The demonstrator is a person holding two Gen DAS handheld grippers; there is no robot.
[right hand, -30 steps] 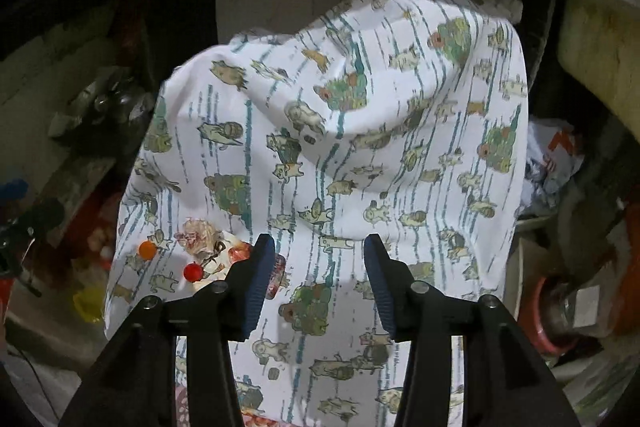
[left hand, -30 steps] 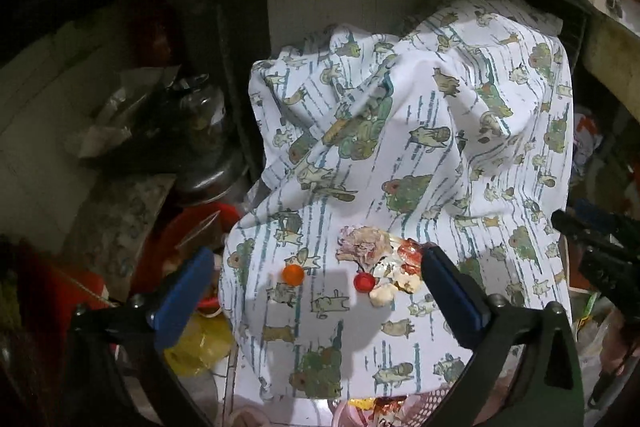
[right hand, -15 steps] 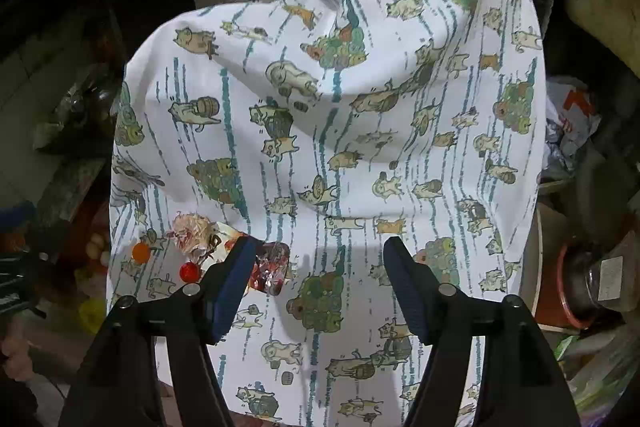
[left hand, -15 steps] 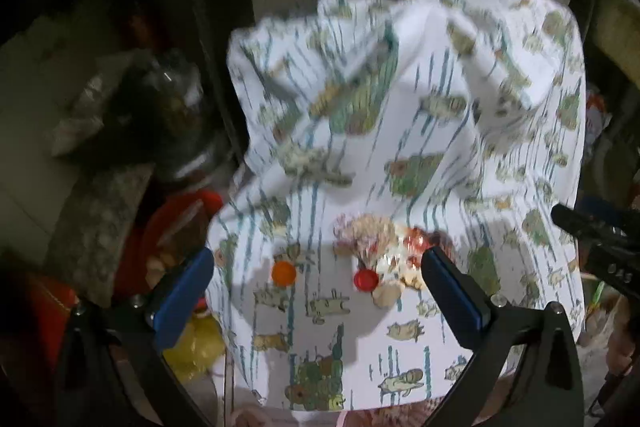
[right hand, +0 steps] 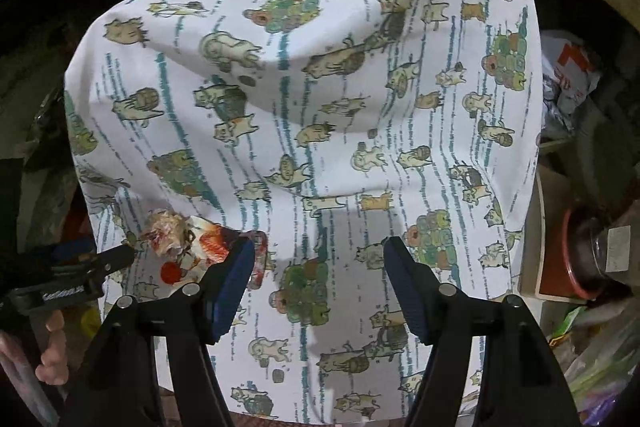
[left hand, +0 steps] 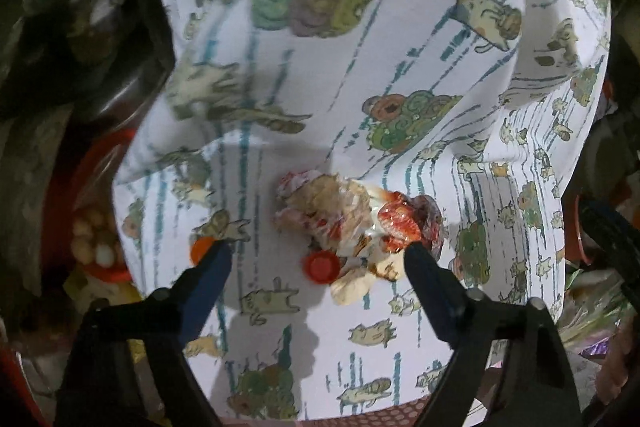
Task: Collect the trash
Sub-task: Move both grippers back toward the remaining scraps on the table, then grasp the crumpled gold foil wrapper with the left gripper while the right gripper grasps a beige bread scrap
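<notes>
Bright cloth in the middle, darkness all round it.

From my seat the printed cloth (left hand: pixel 400 75) is hard lit from the near side, while the clutter past its edges sinks to near black. In the left wrist view its upper part is smeared by blur; the right wrist view is sharper. Gripper shadows fall grey on the cloth, a shiny red wrapper (left hand: pixel 398 225) glints, and the fisheye bends everything at the rim.
</notes>
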